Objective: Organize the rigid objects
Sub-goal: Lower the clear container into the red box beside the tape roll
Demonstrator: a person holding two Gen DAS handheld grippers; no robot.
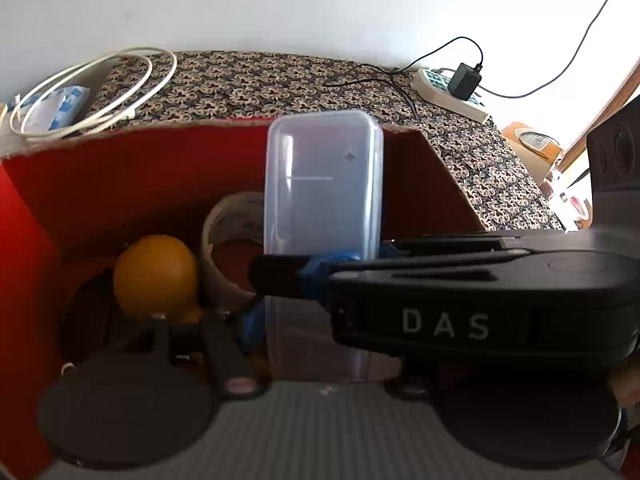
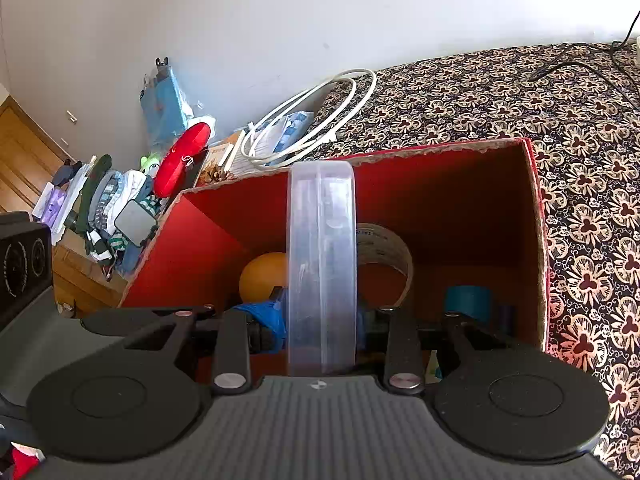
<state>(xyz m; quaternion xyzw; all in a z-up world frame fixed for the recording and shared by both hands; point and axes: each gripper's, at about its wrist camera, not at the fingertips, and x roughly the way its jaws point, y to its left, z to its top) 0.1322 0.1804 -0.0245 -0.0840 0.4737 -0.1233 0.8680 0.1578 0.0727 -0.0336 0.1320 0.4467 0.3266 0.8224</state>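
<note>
Left wrist: right tool [image 1: 320, 276] reads "DAS".

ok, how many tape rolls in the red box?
2. A beige tape roll stands behind the clear case, beside the orange ball; a blue tape roll sits at the near right. More may be hidden.

Both grippers are matte black plastic on a grey ribbed base plate. The right gripper [image 2: 322, 320] has two round black discs flanking the plate, each with a fainter inner circle, and two flat link bars pinned by silver rivets. Its fingers [image 2: 266, 316] are wrapped in blue tape. A small white mark sits at the plate's front edge. The left gripper [image 1: 316, 308] has the same discs, links and blue-taped fingers [image 1: 250, 326]. Seen from that side, the right gripper's body bears the white letters "DAS".
</note>
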